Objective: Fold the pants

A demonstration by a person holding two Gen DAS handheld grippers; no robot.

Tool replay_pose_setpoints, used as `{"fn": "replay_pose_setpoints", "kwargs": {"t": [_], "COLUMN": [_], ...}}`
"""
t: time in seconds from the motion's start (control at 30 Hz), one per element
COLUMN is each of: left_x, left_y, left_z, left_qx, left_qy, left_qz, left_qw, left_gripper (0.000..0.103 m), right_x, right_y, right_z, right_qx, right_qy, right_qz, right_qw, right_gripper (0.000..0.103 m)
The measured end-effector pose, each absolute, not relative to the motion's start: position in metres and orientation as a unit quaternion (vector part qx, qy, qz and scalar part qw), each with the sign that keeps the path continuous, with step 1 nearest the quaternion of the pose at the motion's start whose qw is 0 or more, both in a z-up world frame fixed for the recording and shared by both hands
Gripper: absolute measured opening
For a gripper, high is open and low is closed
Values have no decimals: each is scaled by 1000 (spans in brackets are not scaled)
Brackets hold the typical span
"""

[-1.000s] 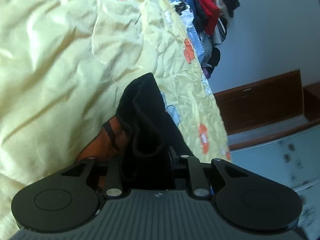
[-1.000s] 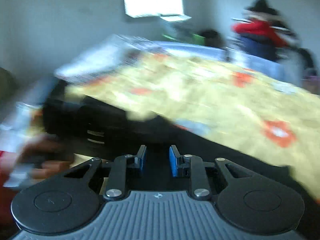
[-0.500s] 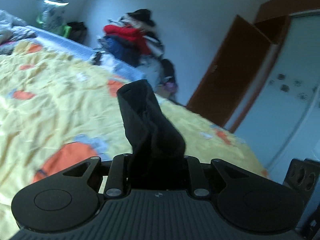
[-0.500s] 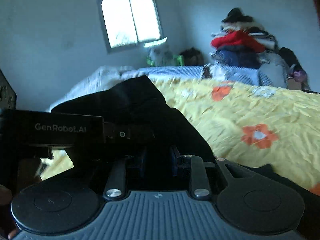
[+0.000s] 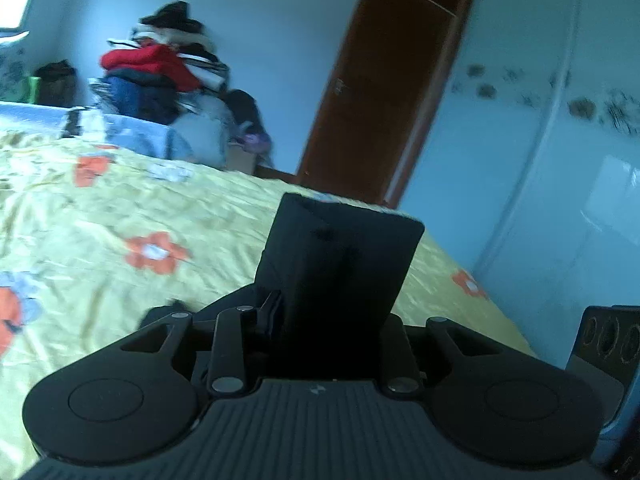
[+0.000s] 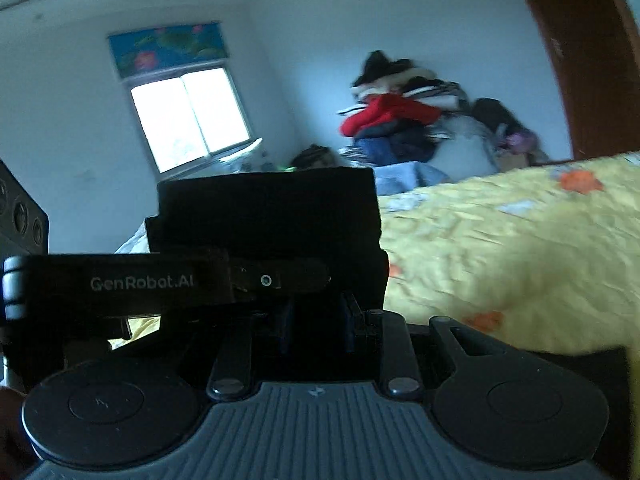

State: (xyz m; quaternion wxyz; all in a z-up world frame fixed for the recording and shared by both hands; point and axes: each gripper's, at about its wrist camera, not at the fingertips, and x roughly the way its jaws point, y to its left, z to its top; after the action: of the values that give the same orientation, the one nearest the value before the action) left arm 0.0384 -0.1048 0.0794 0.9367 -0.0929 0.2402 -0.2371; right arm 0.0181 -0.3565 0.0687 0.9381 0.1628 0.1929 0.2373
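The black pants stand up as a flat, taut band above the yellow flowered bedspread. My left gripper has this cloth between its fingers, its jaws are opening, and the cloth fills the gap. In the right wrist view the same pants form a dark block ahead, and my right gripper is shut on them, blue pads pressed to the cloth. The left gripper's housing, marked GenRobot.AI, reaches in from the left close beside the right one. The rest of the pants hangs hidden below the grippers.
A pile of clothes with a red garment is heaped at the far side of the bed. A brown door and a pale wardrobe stand to the right, a black speaker near the bed's corner. A bright window is at the back left.
Both grippers have lifted off the bedspread and swung across it, rolling level. The bunched pants end has spread into a flat, taut band between them.
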Motion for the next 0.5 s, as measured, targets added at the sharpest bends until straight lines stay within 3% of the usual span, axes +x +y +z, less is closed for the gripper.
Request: {"fn": "replay_pose_setpoints", "kwargs": {"t": [0.5], "left_x": [48], "left_y": [-202], "left_z": [27], "left_qx": [-46], "left_qy": [295], "left_qz": [-285], "left_qw": [911], "left_gripper": [32], "right_x": [-1], "right_y": [-440], "right_z": [24], "right_qx": [175], "right_qy": [244], "right_qz": [148], "right_qw": [942], "right_gripper": [24]}}
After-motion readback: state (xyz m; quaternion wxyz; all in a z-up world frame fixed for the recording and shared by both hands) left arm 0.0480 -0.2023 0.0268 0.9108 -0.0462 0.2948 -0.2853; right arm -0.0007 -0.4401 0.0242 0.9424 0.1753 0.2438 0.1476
